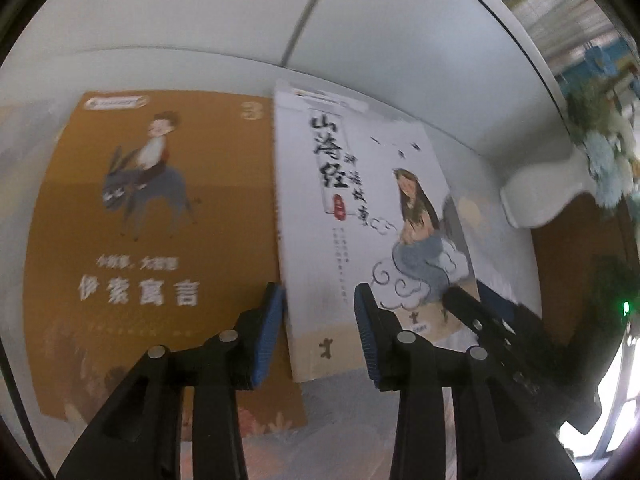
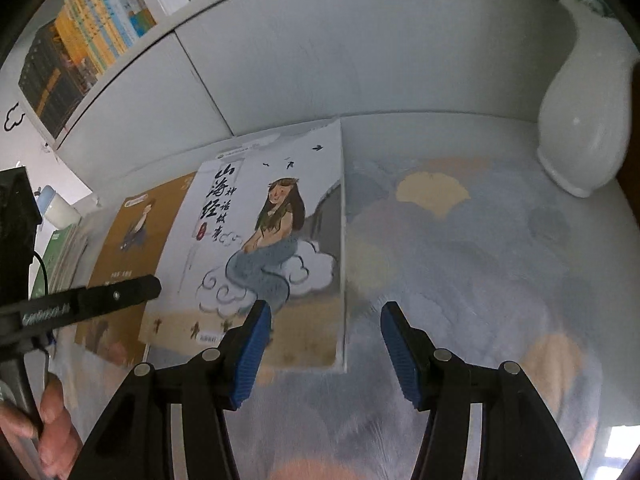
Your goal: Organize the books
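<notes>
Two books lay flat: white book [image 2: 272, 240] overlapping brown book [image 1: 152, 240]; left gripper [image 1: 320, 332] and right gripper [image 2: 326, 352] gaped empty, neither book apparently shelved yet

1. I see a mustard-brown book [image 1: 160, 248] with a grey donkey, a rider in white, and white lettering.
2. The white book [image 2: 280, 240] shows black brush lettering, a long-haired mermaid with a blue-grey tail, pale clouds and a tan lower band.
3. My grippers' pads [image 1: 268, 336] are blue on black arms.
4. The vase [image 2: 580, 120] is plain white.
5. The table covering [image 2: 460, 248] is pale blue-grey with yellow and orange leaf shapes.
</notes>
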### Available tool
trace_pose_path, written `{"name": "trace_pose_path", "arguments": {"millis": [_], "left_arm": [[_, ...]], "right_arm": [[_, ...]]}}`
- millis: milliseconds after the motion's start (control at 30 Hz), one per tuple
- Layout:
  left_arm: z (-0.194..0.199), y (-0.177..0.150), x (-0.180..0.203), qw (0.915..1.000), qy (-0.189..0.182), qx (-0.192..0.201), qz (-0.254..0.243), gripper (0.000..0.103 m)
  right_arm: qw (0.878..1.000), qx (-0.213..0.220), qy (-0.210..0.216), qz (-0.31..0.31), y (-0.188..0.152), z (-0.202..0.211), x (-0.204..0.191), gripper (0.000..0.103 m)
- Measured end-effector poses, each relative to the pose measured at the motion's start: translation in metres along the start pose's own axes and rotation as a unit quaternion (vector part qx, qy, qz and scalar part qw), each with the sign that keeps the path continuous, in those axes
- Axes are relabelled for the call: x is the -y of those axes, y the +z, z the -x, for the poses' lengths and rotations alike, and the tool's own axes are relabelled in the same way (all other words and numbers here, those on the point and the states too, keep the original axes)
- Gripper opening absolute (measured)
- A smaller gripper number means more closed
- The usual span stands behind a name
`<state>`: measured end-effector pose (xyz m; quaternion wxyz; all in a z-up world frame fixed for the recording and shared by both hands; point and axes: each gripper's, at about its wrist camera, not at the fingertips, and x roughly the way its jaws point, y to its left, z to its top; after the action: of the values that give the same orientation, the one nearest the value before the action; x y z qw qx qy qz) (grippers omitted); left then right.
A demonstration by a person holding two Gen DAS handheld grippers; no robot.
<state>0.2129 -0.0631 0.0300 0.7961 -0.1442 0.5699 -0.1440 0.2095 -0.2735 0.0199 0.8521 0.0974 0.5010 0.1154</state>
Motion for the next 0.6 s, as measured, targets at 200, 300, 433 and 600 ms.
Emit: {"name": "trace_pose_path", "arguments": {"millis": [200, 300, 433, 600], "left_arm": [[0.002, -0.011, 0.008, 0.9998, -0.006, -0.002, -0.016, 0.035], [0.003, -0.027, 0.018, 0.9994, -0.006, -0.016, -0.03, 0.035], [0.011, -0.061, 0.029, 0.9989, -0.022, -0.034, -0.023, 0.035], [0.027, -0.13, 0.043, 0.9963, -0.039, -0.068, -0.037, 0.035]], "right_arm": [[1.0, 0.014, -0.012, 0.013, -0.001, -0.002, 0.001, 0.035], [1.0, 0.003, -0.004, 0.002, -0.011, 0.009, 0.01, 0.035], [1.0, -0.011, -0.023, 0.018, -0.042, 0.033, 0.008, 0.035], [0.999, -0.035, -0.03, 0.013, -0.111, 0.075, 0.015, 0.036]]}}
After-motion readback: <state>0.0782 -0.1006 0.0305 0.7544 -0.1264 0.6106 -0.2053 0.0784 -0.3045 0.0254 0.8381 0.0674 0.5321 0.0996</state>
